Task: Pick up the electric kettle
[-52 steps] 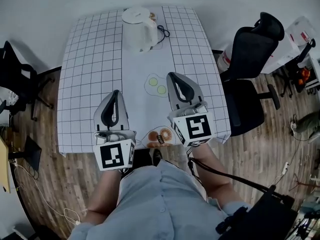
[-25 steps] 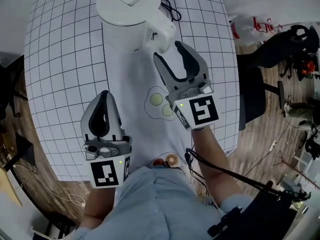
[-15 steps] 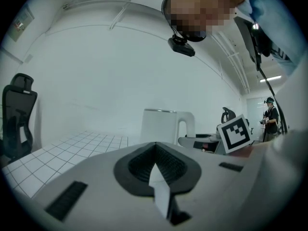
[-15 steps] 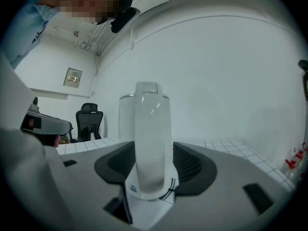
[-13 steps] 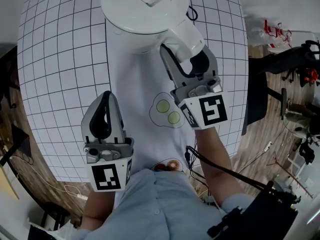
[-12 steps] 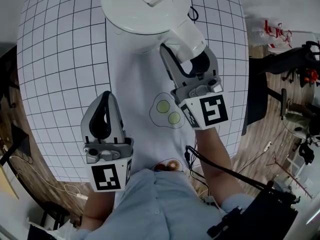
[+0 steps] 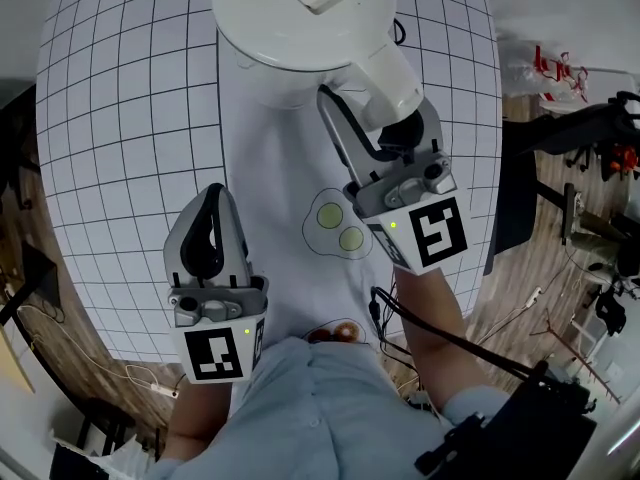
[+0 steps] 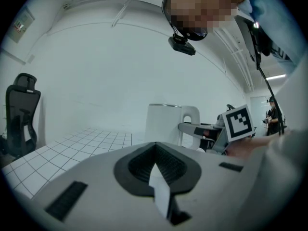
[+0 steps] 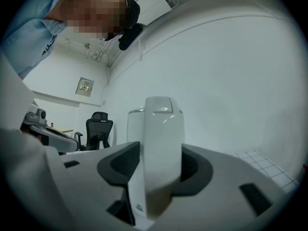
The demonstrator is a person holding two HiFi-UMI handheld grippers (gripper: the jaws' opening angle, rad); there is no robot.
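Observation:
The white electric kettle [image 7: 300, 18] stands at the far middle of the gridded table, its handle [image 7: 385, 68] toward me. My right gripper [image 7: 372, 103] points level with one jaw on each side of that handle; the jaws are closing. In the right gripper view the handle [image 9: 163, 138] fills the gap between the dark pads, with the kettle body [image 9: 135, 124] behind. My left gripper [image 7: 212, 190] is shut and holds nothing, hovering over the near left of the table. Its own view shows the kettle [image 8: 163, 124] ahead with the right gripper [image 8: 192, 128] at the handle.
The tablecloth [image 7: 120, 118] has a printed fried egg [image 7: 338, 226] between the grippers and a doughnut print [image 7: 335, 330] at the near edge. A black cable [image 7: 400, 33] lies behind the kettle. An office chair [image 8: 19, 109] stands beside the table; clutter lies on the floor at the right [image 7: 590, 168].
The right gripper has pushed forward until the kettle's handle sits deep between its jaws, which have narrowed onto it. The left gripper sank slightly and stayed shut.

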